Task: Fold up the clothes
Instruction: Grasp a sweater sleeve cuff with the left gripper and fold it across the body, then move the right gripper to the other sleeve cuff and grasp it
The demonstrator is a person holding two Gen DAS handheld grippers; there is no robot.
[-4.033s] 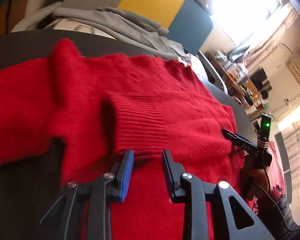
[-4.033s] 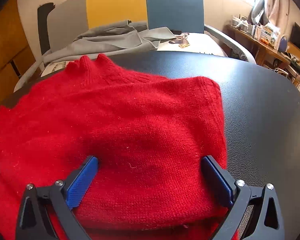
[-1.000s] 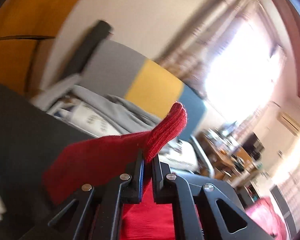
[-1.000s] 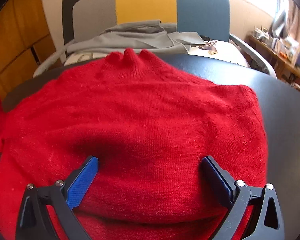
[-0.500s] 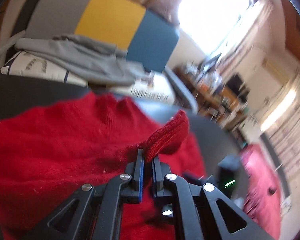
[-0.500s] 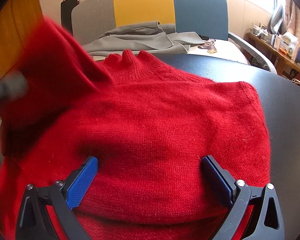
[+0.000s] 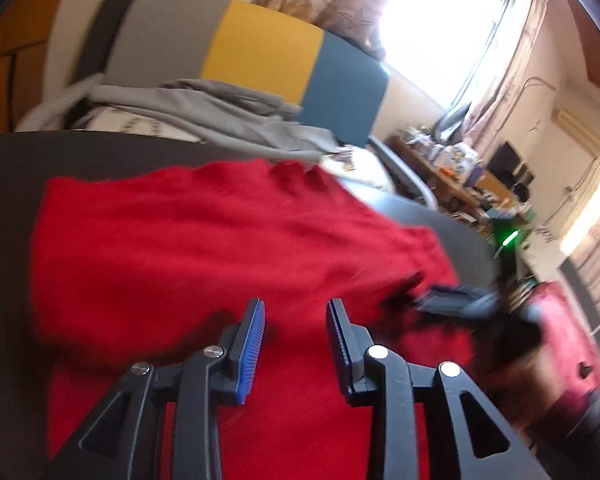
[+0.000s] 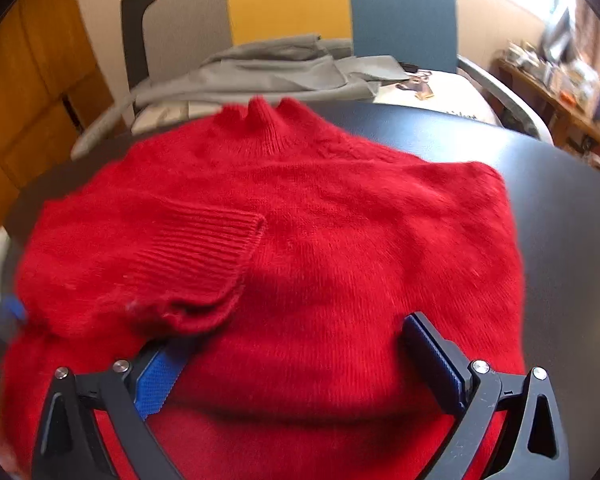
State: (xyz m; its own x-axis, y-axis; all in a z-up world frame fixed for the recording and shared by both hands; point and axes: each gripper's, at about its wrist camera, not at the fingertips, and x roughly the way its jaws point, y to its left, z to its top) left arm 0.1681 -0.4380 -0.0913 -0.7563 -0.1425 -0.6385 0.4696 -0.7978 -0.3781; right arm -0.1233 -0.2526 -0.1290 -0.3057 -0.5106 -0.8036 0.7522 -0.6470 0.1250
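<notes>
Dark table (image 8: 572, 216): it carries the red sweater (image 8: 340, 216), which lies flat, collar toward the chair (image 8: 292, 4) that holds a heap of grey clothes (image 8: 268, 72). The sweater's right side already forms a straight folded edge; its left sleeve lies across the chest, ribbed cuff (image 8: 208, 256) near the middle and slightly bunched.

Right gripper (image 8: 296, 364): jaws spread wide, empty, both pads pressed down on the lower body of the sweater, so that it acts as a weight. Left gripper (image 7: 296, 340): jaws parted, nothing between them, poised just above the cloth on the sleeve side; this view is motion-blurred, and contact cannot be judged.

Step in hand, as judged: settling the left sleeve flat before the body is folded upward. To do it well, keep the right gripper planted so the knit does not creep, smooth the puckered cuff outward along the sleeve's line, and check that the left fold edge runs parallel to the right one. The fuzzy knit probably clings to itself; lift, rather than drag, any layer being adjusted.
</notes>
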